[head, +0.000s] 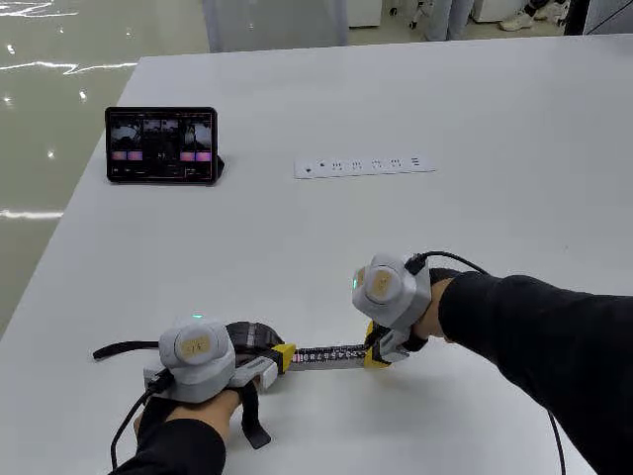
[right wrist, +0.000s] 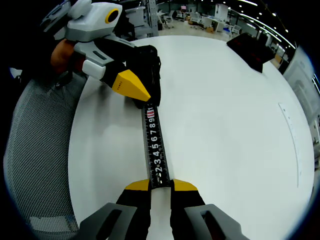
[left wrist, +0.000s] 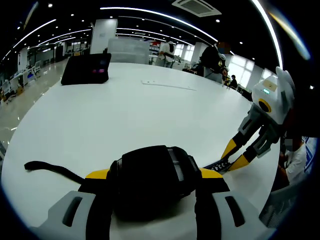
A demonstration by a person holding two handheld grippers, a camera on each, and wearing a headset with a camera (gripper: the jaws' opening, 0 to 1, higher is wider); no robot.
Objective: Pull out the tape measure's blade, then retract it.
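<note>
The table [head: 396, 99] has a smooth white top, matt with a faint sheen. The tape measure [left wrist: 150, 180] has a matt black case that looks like rubbery plastic. Its blade [right wrist: 156, 150] is thin, smooth, pale metal with printed numbers. Its strap [head: 124, 348] is matt black.

The left gripper [head: 280, 358] and the right gripper [right wrist: 161, 186] have smooth pale-grey plastic shells with a soft gloss, and matt yellow tips on black jaws.

The tablet [head: 160, 144] near the table's left edge has a glossy black screen. The power strip [head: 364, 165] is smooth white plastic. The sleeve [head: 544, 336] is dark matt cloth. The floor [head: 40, 99] is glossy and mirrors the lights.
</note>
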